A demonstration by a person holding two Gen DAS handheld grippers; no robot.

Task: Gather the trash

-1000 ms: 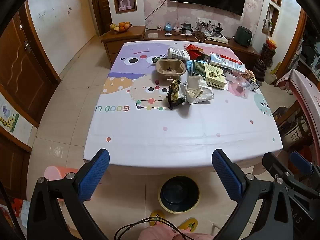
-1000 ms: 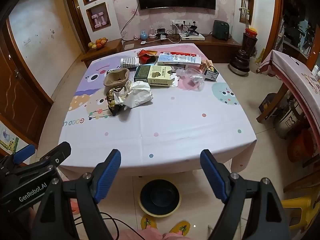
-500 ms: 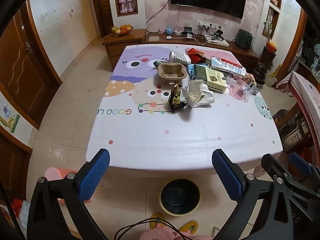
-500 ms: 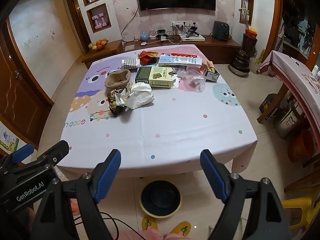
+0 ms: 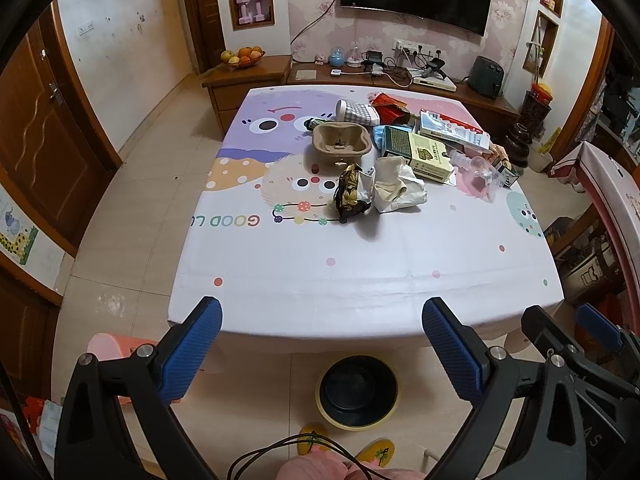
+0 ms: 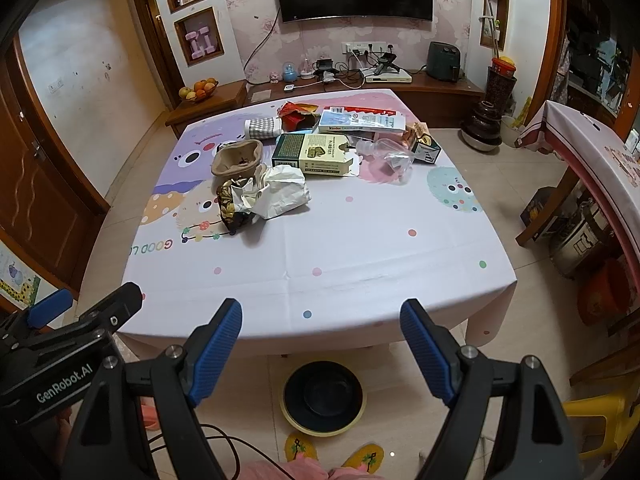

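1. Both views have pulled back and tilted up a bit over the last second: table sits smaller and higher in frame, more floor shows below it. Nothing on the table has moved.
2. Left wrist view: left gripper spread wide, empty, hovering off the near table edge. Trash sits in a cluster on the far half, well apart from the jaws.
3. Nearest pieces: dark wrapper touching crumpled paper. Behind them pulp tray, checked cup on its side, green box, clear bag.
4. Bin on the floor just below the near edge, open top, between the two grippers.
5. Right wrist view: right gripper also spread and empty, same standoff. Wrapper and paper lie left of centre; box and Kinder carton behind.
6. Step, as I read it: pre-grasp, nothing collected yet. Next move: reach across the bare near half, close on the wrapper or paper, carry back to the bin.
7. Risks: wrapper and paper overlap, so one grab may drag both; thin cloth could bunch under the tips. Cable near the slippers could snag on the drop. Other table at right is clear of the path.
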